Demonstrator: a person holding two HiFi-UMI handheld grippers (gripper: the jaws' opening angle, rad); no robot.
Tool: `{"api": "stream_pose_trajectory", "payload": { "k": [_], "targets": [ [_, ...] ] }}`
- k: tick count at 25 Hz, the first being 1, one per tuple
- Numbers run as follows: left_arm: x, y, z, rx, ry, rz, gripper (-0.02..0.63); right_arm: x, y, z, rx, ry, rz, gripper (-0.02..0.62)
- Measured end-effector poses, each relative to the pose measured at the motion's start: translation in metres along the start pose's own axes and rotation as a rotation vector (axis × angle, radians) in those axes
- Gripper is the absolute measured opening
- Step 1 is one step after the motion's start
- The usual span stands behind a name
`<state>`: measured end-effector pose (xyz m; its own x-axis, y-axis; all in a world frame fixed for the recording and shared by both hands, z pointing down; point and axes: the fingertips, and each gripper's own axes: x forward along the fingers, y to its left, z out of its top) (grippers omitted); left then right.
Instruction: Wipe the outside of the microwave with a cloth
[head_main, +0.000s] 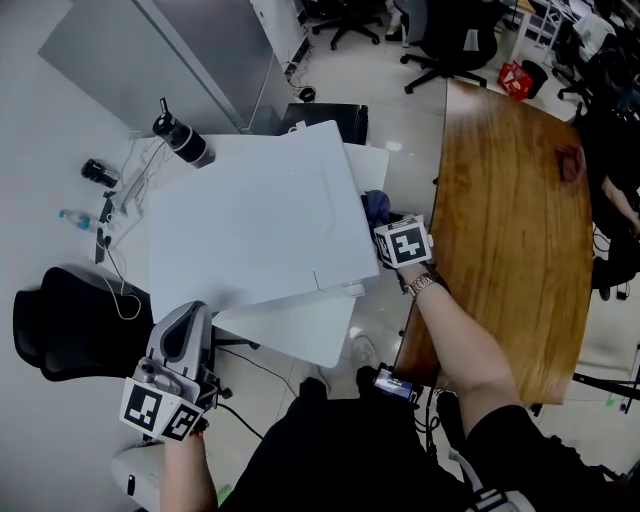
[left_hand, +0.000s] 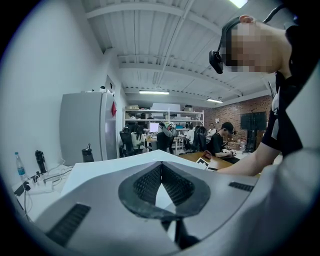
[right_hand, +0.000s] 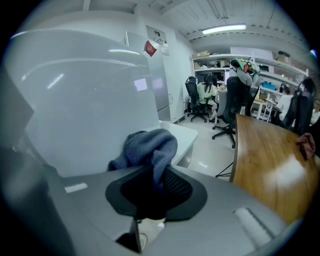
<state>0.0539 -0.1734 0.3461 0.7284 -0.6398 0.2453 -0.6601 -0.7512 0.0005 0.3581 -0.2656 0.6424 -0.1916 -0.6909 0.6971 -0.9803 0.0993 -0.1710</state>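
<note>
Right gripper (right_hand: 153, 176) clamps a grey-blue cloth (right_hand: 150, 146) beside the white microwave (head_main: 250, 230)

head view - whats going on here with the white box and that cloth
A person seems to be wiping a white microwave that sits on a white table. The right tongs are shut on a blue-grey cloth, held at the microwave's right side. The left tongs are shut and empty, held low at the left, away from the cloth.
</note>
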Motion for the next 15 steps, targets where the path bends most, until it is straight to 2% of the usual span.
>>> {"api": "stream_pose_trajectory", "payload": {
  "k": [8, 15],
  "targets": [
    [-0.003, 0.002, -0.003, -0.008, 0.005, 0.021, 0.005, 0.009, -0.01, -0.013, 0.009, 0.056, -0.03, 0.067],
    [-0.004, 0.005, -0.002, -0.016, -0.01, 0.01, 0.005, -0.006, -0.024, -0.013, 0.033, 0.049, -0.083, 0.067]
  ]
}}
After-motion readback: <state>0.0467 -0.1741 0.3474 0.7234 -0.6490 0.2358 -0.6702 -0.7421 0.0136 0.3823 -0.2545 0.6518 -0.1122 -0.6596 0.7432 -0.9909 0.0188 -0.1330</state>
